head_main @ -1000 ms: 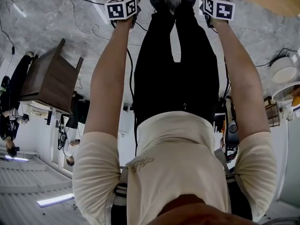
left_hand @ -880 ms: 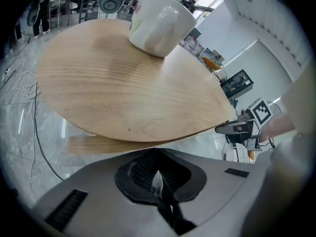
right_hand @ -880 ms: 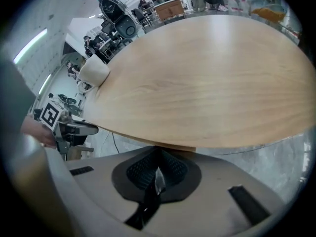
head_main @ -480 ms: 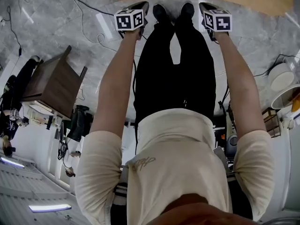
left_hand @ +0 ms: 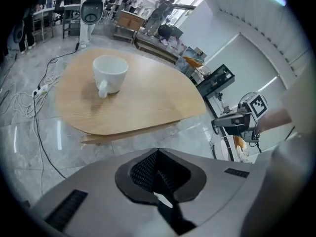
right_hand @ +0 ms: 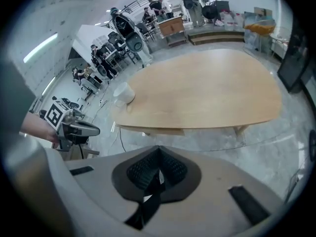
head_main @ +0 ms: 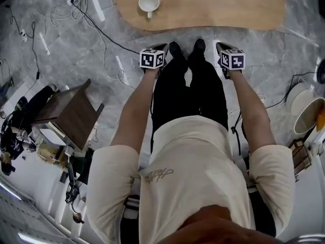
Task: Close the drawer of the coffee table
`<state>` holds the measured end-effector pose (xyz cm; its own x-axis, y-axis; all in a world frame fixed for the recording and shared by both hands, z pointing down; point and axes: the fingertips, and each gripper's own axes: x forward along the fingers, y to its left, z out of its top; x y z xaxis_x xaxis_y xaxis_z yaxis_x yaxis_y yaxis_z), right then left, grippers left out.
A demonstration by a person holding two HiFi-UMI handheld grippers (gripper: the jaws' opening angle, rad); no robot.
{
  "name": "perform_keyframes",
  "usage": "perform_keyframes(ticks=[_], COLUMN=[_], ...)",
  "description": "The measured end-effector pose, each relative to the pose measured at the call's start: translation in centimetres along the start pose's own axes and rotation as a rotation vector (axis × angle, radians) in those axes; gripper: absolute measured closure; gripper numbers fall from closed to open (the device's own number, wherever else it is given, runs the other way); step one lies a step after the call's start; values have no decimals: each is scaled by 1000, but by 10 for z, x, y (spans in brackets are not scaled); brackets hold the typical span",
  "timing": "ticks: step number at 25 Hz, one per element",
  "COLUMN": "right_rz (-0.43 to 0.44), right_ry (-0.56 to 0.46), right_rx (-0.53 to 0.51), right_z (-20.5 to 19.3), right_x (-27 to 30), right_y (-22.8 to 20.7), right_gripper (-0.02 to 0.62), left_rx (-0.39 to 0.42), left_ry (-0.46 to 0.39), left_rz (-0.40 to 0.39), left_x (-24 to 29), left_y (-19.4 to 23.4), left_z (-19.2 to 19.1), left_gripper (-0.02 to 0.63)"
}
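The coffee table (head_main: 213, 6) has a light wooden top, and a white cup (head_main: 149, 3) stands on it. I stand just in front of it, both arms hanging down beside my black trousers. My left gripper (head_main: 158, 49) and right gripper (head_main: 221, 49) hang over the grey floor short of the table's edge, touching nothing. In the right gripper view a drawer (right_hand: 153, 130) juts a little from under the table top (right_hand: 207, 93). It also shows as a slab (left_hand: 123, 134) under the top in the left gripper view. The jaws of the left gripper (left_hand: 158, 157) and right gripper (right_hand: 157, 154) meet, with nothing between them.
A dark wooden side table (head_main: 68, 113) stands on the floor to my left. Cables (head_main: 76, 14) trail across the marble floor at the left. White round basins (head_main: 307, 111) sit at the right. People and desks fill the far background.
The head view has shifted so the table top and cup have come into sight. Both grippers sit lower in the frame, farther from the table edge. Their jaws look unchanged.
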<state>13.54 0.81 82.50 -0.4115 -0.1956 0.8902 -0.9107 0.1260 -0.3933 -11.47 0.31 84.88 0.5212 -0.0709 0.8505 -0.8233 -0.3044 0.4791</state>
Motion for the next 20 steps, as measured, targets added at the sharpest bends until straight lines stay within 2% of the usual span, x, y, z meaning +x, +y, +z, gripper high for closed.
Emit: perform_keyframes(ticks=[6,11,14,20], right_rz=[13,38,91,172], right_ry=[-71,-97,-148,-268], right_rx=[12,-165,-191,-232], right_z=[10,23,38,72], right_x=[-66,-103,-122,-177], right_y=[16,49,74,124], right_gripper=[600,600,600,600], left_rx=[51,98,101,81], left_ry=[-8,-28,-84,-228], left_rz=[20,16,25,-10], left_x=[-57,-95,-118,-175], left_y=[-30,-55,-66,-102], left_z=[8,4,9,30], left_gripper=[603,603,601,603])
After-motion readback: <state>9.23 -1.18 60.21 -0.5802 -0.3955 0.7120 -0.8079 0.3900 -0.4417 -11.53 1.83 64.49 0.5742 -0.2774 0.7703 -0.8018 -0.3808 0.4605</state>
